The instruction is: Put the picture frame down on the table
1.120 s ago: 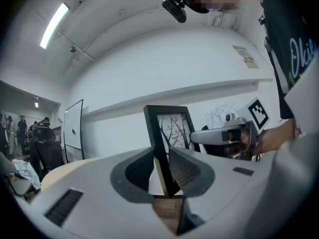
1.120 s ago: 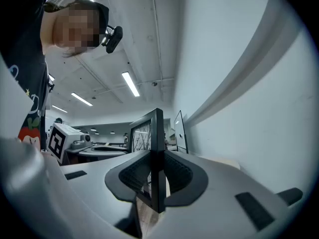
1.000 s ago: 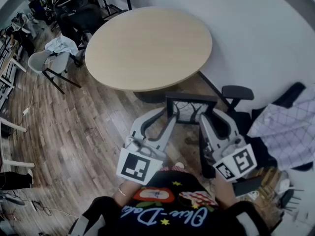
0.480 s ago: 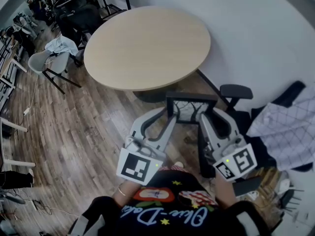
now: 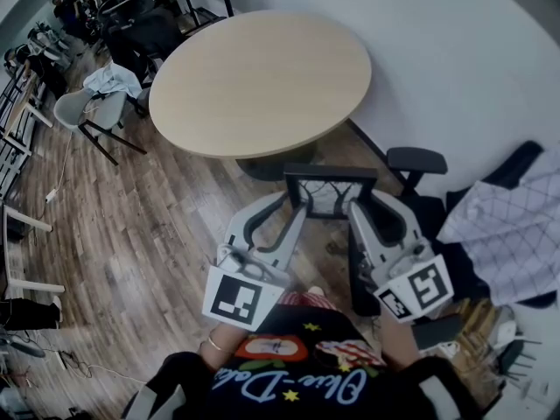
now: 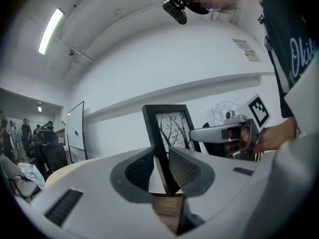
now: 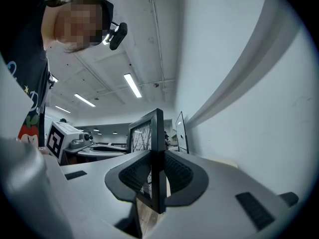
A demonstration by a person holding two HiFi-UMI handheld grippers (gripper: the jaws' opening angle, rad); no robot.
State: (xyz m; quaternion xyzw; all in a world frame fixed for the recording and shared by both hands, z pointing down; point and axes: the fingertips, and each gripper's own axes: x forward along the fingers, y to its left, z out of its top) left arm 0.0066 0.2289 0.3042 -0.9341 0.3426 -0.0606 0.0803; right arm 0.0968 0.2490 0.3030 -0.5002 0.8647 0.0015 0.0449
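Observation:
A black picture frame [image 5: 330,175] with a bare-branch print is held upright in the air between my two grippers, above the wooden floor and just short of the round beige table [image 5: 262,77]. My left gripper [image 5: 298,208] is shut on the frame's left edge, and my right gripper [image 5: 353,212] is shut on its right edge. In the left gripper view the frame [image 6: 169,124] stands pinched between the ribbed pads of that gripper [image 6: 161,167]. The right gripper view shows the frame [image 7: 148,132] edge-on inside that gripper [image 7: 156,176].
A black office chair [image 5: 415,159] stands right of the frame, beside a patterned cloth [image 5: 507,230]. A grey chair [image 5: 94,110] with a cloth on it stands left of the table. More chairs and people are at the far back left. White wall runs behind the table.
Both grippers and the frame have shifted slightly to the left and a little toward the table. Both grips are unchanged.

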